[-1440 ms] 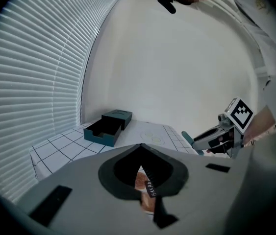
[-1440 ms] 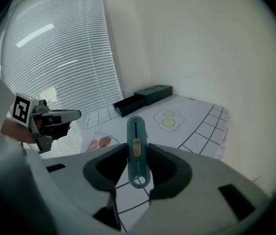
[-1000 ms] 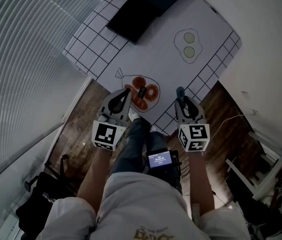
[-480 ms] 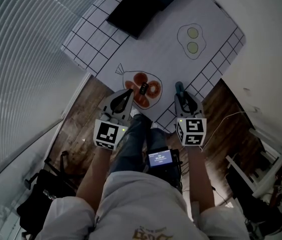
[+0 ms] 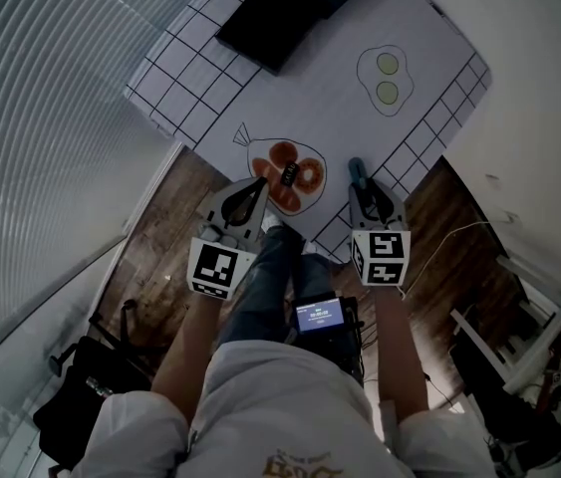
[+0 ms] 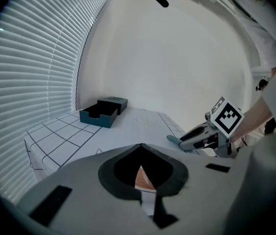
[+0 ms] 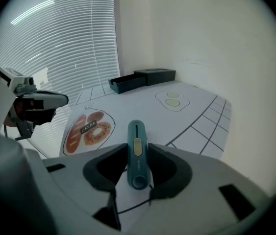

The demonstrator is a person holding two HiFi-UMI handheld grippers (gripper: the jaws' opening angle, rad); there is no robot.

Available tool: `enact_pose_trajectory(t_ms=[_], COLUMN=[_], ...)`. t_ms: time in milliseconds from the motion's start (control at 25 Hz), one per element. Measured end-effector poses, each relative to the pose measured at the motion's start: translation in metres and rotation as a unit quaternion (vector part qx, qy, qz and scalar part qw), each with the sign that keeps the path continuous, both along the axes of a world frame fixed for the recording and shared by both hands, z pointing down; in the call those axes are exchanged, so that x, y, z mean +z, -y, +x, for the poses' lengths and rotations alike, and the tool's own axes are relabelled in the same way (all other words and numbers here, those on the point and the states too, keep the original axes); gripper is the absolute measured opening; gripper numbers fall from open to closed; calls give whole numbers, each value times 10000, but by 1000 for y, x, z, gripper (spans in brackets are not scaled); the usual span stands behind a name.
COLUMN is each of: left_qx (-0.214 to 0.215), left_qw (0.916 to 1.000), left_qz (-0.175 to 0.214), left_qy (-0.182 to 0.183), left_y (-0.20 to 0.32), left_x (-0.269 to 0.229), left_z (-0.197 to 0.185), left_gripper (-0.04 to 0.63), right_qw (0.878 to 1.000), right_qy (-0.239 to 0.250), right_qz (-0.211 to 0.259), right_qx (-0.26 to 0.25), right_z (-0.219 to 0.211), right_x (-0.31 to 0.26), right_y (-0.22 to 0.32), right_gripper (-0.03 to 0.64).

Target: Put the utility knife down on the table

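The right gripper (image 5: 362,189) has its jaws closed narrowly on a slim teal plastic utility knife (image 7: 136,141). They clamp it at the rear half of the body, so the front end sticks out ahead. That grip likely suits the job: with the nose leading and tilted down, it can meet the surface first and the body be laid flat after it.

In the head view the knife hangs over the near edge of the white-covered table (image 5: 310,98), printed with black grid lines. It is at 3 o'clock from the round orange bread drawing (image 5: 305,177). The green-yolked egg drawing (image 5: 388,76) lies at 1 o'clock from it, and the dark open box (image 5: 280,13) at 11 o'clock, well apart. I cannot tell whether the tip touches the cover.

The left gripper (image 6: 140,146) has its jaws together on nothing. It waits beside the bread drawing, probably just kept out of the way.

The knife has rounded ends, a long slot down its top with a pale yellow slider button in it, and a round hole at the butt. No blade shows, so it looks retracted.
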State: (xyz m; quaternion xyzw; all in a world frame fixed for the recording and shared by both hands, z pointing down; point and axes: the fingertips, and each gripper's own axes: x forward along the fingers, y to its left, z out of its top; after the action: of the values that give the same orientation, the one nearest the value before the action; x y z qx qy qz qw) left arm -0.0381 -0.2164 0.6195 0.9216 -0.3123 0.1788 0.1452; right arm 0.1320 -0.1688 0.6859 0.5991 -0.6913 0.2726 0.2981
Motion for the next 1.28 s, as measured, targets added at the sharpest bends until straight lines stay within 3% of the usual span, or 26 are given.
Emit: enact_pose_trajectory(t_ms=[480,920,1280], left_qx=[167,178,-9], left_qw=[9998,9995,9995], left_qz=[20,243,301], left_qy=[-100,-30,-38], left_y=[-6,-2,-1], left_x=[-10,-29,-47], left_z=[8,17,20], left_gripper=[8,8,8], right_qw=[9991,9996,9999], right_qy=[312,238,-55], right_qz=[-293,-123,139], right_qx=[-74,-39,21], right_z=[-4,7,26], right_x=[8,-8,-35], right_y=[-1,1,-12], right_gripper=[162,169,19])
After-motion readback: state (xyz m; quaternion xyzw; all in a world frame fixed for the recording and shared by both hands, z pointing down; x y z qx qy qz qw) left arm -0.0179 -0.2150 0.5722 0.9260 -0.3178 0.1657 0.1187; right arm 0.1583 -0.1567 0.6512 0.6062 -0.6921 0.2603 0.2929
